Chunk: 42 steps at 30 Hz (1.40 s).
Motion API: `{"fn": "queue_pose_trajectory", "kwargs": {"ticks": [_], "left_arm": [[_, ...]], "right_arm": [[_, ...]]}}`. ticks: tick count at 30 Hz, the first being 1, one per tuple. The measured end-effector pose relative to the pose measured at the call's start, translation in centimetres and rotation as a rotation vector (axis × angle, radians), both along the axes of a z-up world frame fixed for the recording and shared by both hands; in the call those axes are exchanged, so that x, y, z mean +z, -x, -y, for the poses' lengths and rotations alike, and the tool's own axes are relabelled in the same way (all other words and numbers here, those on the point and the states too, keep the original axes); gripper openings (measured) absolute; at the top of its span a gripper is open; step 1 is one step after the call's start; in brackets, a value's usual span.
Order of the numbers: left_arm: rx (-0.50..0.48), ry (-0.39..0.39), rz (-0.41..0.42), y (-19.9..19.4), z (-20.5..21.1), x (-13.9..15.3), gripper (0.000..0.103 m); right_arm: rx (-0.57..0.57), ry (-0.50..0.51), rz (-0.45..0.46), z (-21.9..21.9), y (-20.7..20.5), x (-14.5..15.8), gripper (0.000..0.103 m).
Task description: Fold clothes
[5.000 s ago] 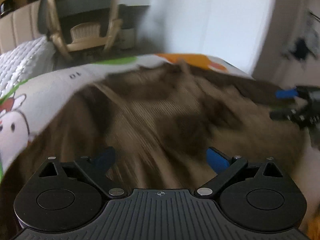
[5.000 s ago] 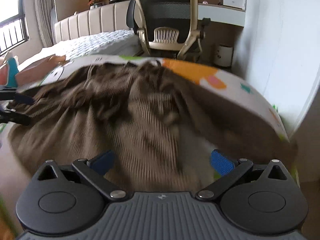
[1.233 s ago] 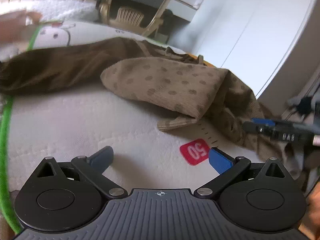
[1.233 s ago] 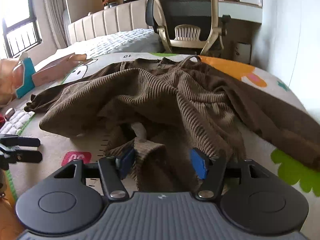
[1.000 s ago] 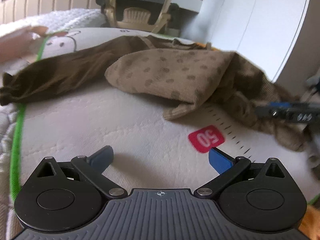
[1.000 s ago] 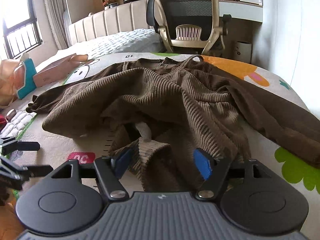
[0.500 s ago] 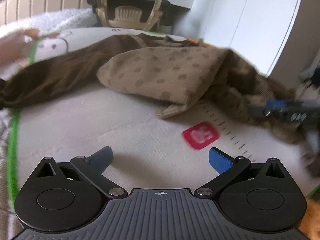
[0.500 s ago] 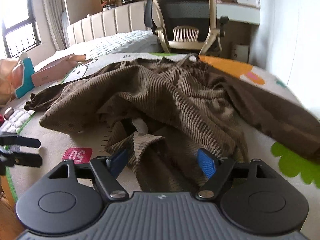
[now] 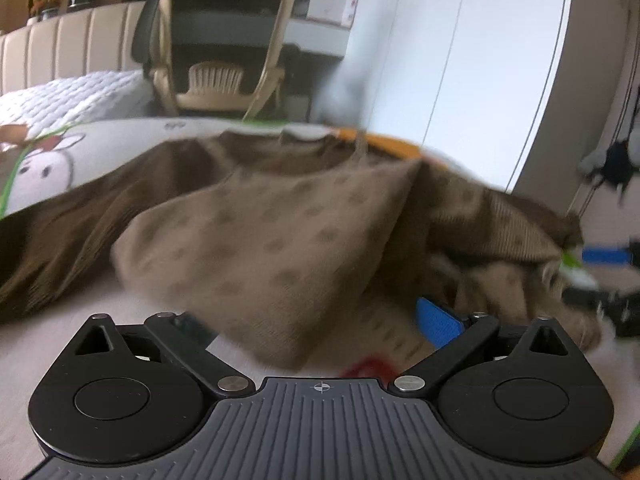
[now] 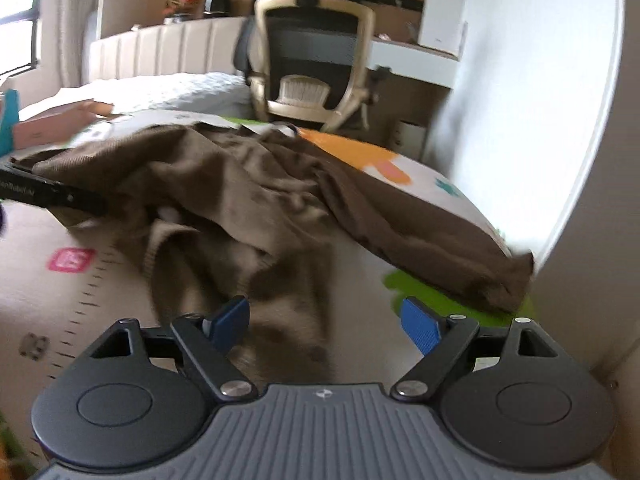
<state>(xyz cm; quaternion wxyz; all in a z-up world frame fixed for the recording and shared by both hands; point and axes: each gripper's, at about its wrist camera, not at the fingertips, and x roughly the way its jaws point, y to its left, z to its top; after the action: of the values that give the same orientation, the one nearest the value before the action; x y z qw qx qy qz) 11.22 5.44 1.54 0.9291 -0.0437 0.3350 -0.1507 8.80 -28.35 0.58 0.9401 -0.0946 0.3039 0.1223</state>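
Note:
A brown ribbed garment [image 10: 256,184] with darker dots lies crumpled on a printed play mat [image 10: 48,304]. One long sleeve [image 10: 436,236] trails off to the right. In the left wrist view its lighter dotted fold [image 9: 280,240] sits right in front of my left gripper [image 9: 316,324], which is open. The fold's lower edge reaches between the fingers and covers the left fingertip. My right gripper [image 10: 325,322] is open too, with the garment's loose lower edge lying between its blue pads [image 10: 420,326]. Each gripper shows at the edge of the other's view, blurred.
An office chair [image 10: 316,68] and a bed with a padded headboard [image 10: 160,56] stand behind the mat. A white wall [image 10: 540,100] closes the right side. A pink number tag [image 10: 70,260] and a ruler scale are printed on the mat. A cardboard box [image 10: 52,126] lies far left.
My left gripper has moved forward to the lighter fold, which now lies between its fingers. My right gripper's fingers have spread wider apart and it has shifted right along the garment.

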Motion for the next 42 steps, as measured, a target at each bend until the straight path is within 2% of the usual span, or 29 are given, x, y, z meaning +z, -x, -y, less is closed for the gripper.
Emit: {"fn": "queue_pose_trajectory", "kwargs": {"ticks": [1, 2, 3, 4, 9, 12, 15, 18, 21, 22, 24, 25, 26, 29, 31, 34, 36, 39, 42], "left_arm": [[-0.012, 0.011, 0.003, -0.5, 0.2, 0.1, 0.044], [-0.025, 0.021, 0.006, -0.9, 0.5, 0.2, 0.03], [-0.051, 0.041, 0.004, -1.0, 0.3, 0.7, 0.024], [-0.072, 0.059, 0.016, -0.7, -0.1, 1.2, 0.013], [-0.04, 0.08, 0.105, 2.2, -4.1, 7.6, 0.009], [-0.001, 0.053, 0.161, 4.9, -6.5, 11.4, 0.009], [0.035, -0.003, 0.158, 6.9, -7.7, 12.5, 0.01], [0.053, -0.046, 0.116, 8.2, -8.2, 11.5, 0.01], [0.057, -0.063, 0.056, 9.3, -8.3, 9.3, 0.014], [0.057, -0.069, 0.036, 9.7, -8.3, 8.5, 0.019], [0.042, -0.091, 0.009, 10.4, -8.1, 7.0, 0.035], [0.036, -0.109, 0.0, 11.0, -7.9, 6.3, 0.053], [0.032, -0.126, -0.004, 11.6, -7.9, 5.6, 0.066], [0.008, -0.189, -0.007, 12.6, -6.9, 3.8, 0.081], [0.0, -0.233, 0.008, 12.8, -6.1, 2.9, 0.087], [-0.008, -0.217, 0.03, 12.7, -5.1, 2.7, 0.092], [-0.007, -0.203, 0.063, 12.9, -4.7, 3.3, 0.093], [0.017, -0.248, 0.12, 13.9, -4.6, 3.9, 0.095], [0.104, -0.285, 0.129, 14.2, -5.6, 4.1, 0.096]], "right_arm": [[-0.008, -0.011, -0.013, 0.1, -0.2, -0.3, 0.084], [0.0, -0.024, -0.023, 0.0, -0.3, -0.6, 0.084], [0.019, -0.032, -0.028, -0.3, -0.2, -0.8, 0.084], [0.042, -0.033, -0.027, -0.8, -0.1, -0.8, 0.084], [0.082, -0.026, 0.015, -1.9, 0.2, 0.2, 0.084], [0.09, -0.011, 0.034, -2.0, 0.6, 0.8, 0.085], [0.113, 0.005, 0.028, -2.3, 1.2, 0.9, 0.088], [0.159, 0.051, 0.0, -3.1, 1.9, 0.1, 0.088], [0.194, 0.135, -0.018, -3.8, 2.9, -1.1, 0.088], [0.19, 0.153, -0.013, -3.7, 3.2, -1.3, 0.089], [0.145, 0.155, 0.004, -2.9, 3.6, -1.1, 0.089], [0.109, 0.149, 0.019, -2.3, 3.7, -0.9, 0.089], [0.063, 0.139, 0.04, -1.6, 3.8, -0.6, 0.089], [-0.065, 0.091, 0.096, 0.4, 4.3, 0.1, 0.089], [-0.119, 0.079, 0.101, 1.3, 4.2, -0.2, 0.089], [-0.144, 0.075, 0.057, 1.4, 3.6, -1.2, 0.089], [-0.114, 0.077, 0.047, 0.7, 3.5, -1.3, 0.089], [-0.061, 0.085, 0.065, -0.5, 3.8, -0.5, 0.089], [-0.014, 0.07, 0.062, -1.7, 3.5, 0.0, 0.089]]}}
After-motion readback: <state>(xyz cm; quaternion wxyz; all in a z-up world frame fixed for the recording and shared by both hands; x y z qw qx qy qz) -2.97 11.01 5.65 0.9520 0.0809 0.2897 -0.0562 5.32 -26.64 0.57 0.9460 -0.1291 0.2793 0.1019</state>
